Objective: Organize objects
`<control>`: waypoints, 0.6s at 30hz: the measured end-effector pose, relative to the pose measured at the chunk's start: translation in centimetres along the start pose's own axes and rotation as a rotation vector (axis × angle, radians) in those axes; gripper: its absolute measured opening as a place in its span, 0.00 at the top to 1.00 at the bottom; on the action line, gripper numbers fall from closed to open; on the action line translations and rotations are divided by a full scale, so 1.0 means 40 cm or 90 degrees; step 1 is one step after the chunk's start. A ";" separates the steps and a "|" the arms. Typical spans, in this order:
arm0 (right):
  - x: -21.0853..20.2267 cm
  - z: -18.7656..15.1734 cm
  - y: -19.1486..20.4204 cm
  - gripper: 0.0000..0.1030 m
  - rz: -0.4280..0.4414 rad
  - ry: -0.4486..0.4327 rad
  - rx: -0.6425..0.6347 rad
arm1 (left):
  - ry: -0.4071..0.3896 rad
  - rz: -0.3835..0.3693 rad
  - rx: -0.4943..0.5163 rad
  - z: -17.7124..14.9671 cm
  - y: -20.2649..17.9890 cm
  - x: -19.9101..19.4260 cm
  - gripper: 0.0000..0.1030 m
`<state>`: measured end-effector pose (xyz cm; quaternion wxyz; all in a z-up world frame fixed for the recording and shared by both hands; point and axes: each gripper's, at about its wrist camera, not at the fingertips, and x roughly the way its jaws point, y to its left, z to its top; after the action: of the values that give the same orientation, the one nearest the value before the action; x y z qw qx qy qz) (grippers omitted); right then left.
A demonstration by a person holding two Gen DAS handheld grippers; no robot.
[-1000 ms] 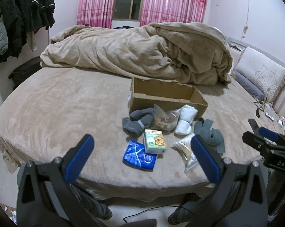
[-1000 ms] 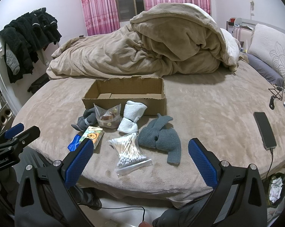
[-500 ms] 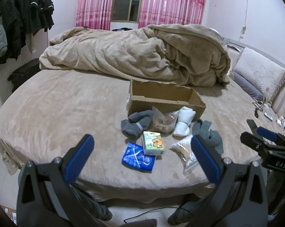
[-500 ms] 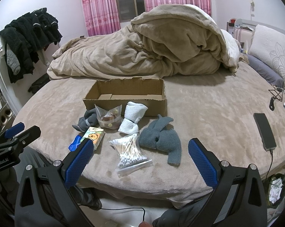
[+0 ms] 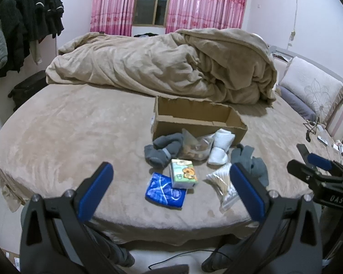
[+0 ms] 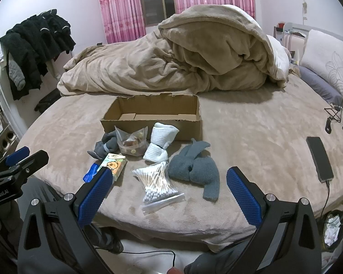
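Observation:
An open, empty cardboard box (image 5: 198,123) (image 6: 153,118) lies on the bed. In front of it lie grey socks (image 5: 162,150) (image 6: 106,146), a clear bag of snacks (image 5: 195,148) (image 6: 132,140), a white sock roll (image 5: 220,150) (image 6: 160,141), a grey knit piece (image 5: 251,162) (image 6: 196,169), a green tissue pack (image 5: 184,173) (image 6: 113,165), a blue packet (image 5: 165,191) (image 6: 91,172) and a bag of cotton swabs (image 5: 224,182) (image 6: 156,181). My left gripper (image 5: 170,194) and right gripper (image 6: 169,194) are open and empty, held off the bed's near edge.
A rumpled beige duvet (image 5: 162,66) fills the back of the bed. A phone on a cable (image 6: 319,157) lies at the right. Pillows (image 5: 310,91) lie at far right. Dark clothes (image 6: 34,45) hang at left. Floor cable (image 6: 148,254) lies below.
Both grippers stay open. The left view has drifted slightly, the objects sitting a little higher and further off; the right view is nearly unchanged.

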<state>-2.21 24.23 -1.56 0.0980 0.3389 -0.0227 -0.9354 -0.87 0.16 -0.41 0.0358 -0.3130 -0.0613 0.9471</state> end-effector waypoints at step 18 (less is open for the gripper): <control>0.146 0.028 -0.063 0.01 -0.038 0.031 -0.021 | 0.086 -0.007 0.030 -0.045 -0.006 0.187 0.00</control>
<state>-7.71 25.52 -4.66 0.0758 0.3603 0.0050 -0.9297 -5.79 1.36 -6.20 0.0522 -0.3749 -0.0377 0.9248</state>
